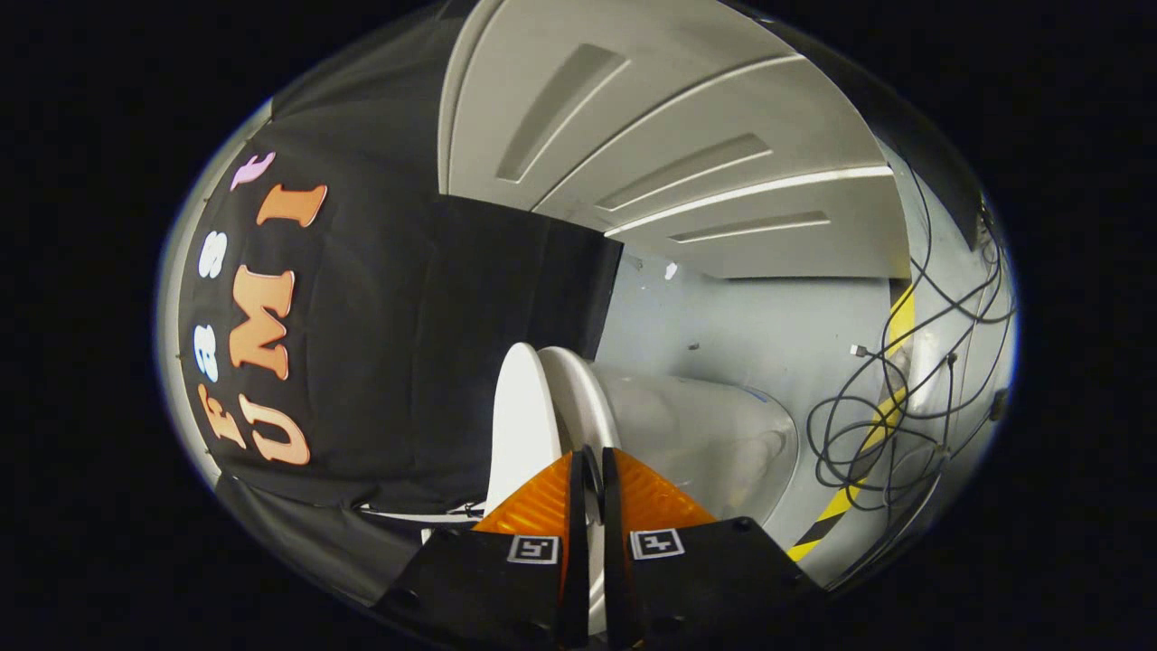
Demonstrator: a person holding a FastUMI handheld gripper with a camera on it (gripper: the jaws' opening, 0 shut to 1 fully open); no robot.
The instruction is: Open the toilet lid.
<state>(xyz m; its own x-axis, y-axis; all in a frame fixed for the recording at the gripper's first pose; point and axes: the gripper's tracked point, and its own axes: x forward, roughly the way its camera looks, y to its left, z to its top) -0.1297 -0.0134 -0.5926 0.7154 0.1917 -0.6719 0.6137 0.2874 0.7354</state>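
The gripper [589, 470] is rolled onto its side, so the room reads tilted through its camera. Its two fingers are drawn nearly together, with a narrow gap between them, and the thin edge of the toilet lid [520, 425] runs into that gap; both fingers appear to press on the lid's rim. The white lid fans out from the fingertips toward eleven o'clock, standing away from the seat [583, 407], whose pale ring lies just beside it at twelve o'clock. Beyond the seat, toward two o'clock, the rounded toilet bowl [714, 443] stretches off toward a grey wall [768, 325]. At three o'clock a tangle of dark cables [868, 425] hangs across a yellow-and-black striped tape line [859, 479]. White ceiling panels [651, 117] with long recessed slots fill the twelve o'clock area.
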